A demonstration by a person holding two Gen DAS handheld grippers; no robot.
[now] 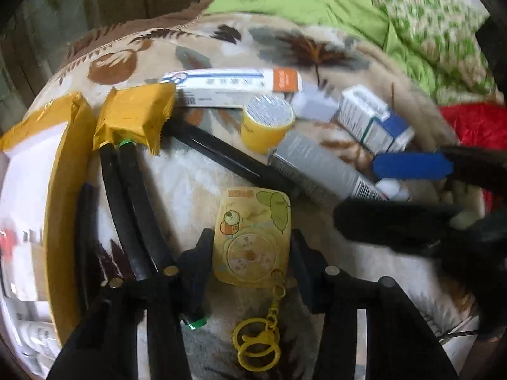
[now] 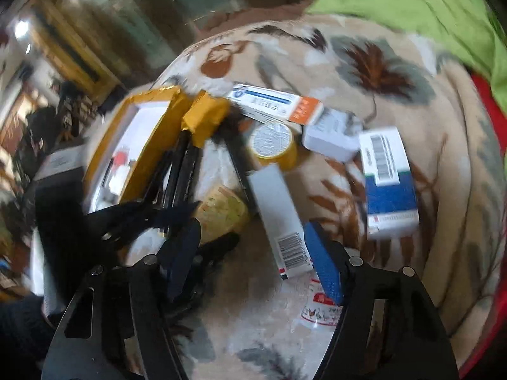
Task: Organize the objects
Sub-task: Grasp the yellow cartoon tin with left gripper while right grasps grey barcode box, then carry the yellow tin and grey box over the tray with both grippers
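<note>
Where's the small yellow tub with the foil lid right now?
In the left wrist view the yellow tub lies on the blanket at upper centre, just below the long white and orange box, beside the grey box.

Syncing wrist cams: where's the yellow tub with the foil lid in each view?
Left wrist: yellow tub, upper centre, just below the long white box with the orange end.
Right wrist: yellow tub, centre, slightly above the middle.
Shared landmark: that white box, just above the tub in both.

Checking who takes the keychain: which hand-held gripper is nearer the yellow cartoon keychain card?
Left. The left hand-held gripper straddles the yellow keychain card; the right hand-held gripper sits off beside it, by the grey tube.
</note>
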